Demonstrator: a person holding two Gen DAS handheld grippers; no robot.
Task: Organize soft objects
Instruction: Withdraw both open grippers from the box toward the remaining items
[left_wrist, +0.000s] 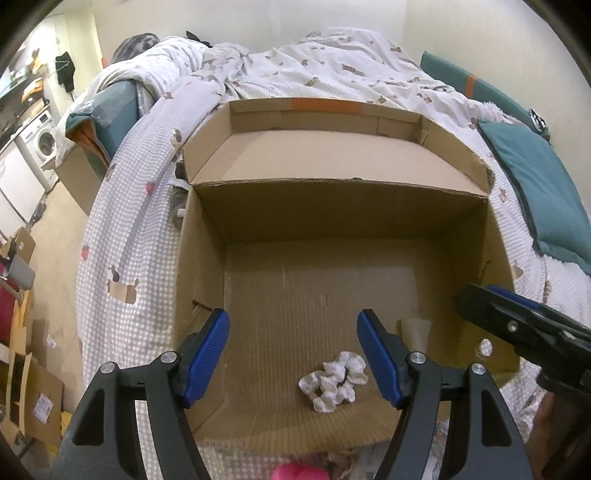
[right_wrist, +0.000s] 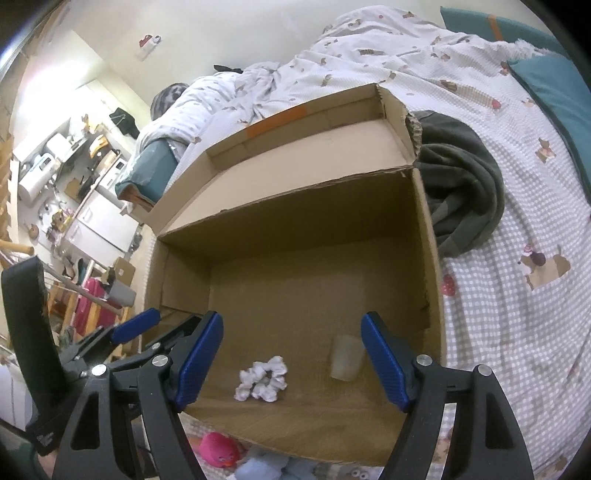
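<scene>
Left gripper (left_wrist: 293, 349): your jaws stand wide apart with nothing between them; they hover over the near edge of the cardboard box (left_wrist: 207, 266); the right wrist view shows this same gripper (right_wrist: 147, 325) from the side at lower left, blue pads spread.
Right gripper (right_wrist: 291, 350): your jaws are likewise released and hold nothing; in the left wrist view only its tip (left_wrist: 491, 306) enters from the right edge, and its opening cannot be judged there.
White scrunchie (left_wrist: 334, 382): it lies on the box floor near the front edge, touching neither gripper; both views show it, and from the right wrist (right_wrist: 263, 378) it sits left of centre.
Tape patch (right_wrist: 345, 356): a pale strip on the box floor, just right of the scrunchie; clearer from the right wrist.
Box flap (left_wrist: 325, 158): folded outward at the far side, resting on the bedspread (left_wrist: 122, 229).
Right wrist only: a dark green blanket (right_wrist: 461, 184) bunched against the box's right wall; a pink toy (right_wrist: 219, 448) and a pale blue soft item (right_wrist: 266, 465) below the front edge.
Left wrist only: a washing machine (left_wrist: 42, 142) at far left; the teal pillow (left_wrist: 535, 188) lies fully in view.
</scene>
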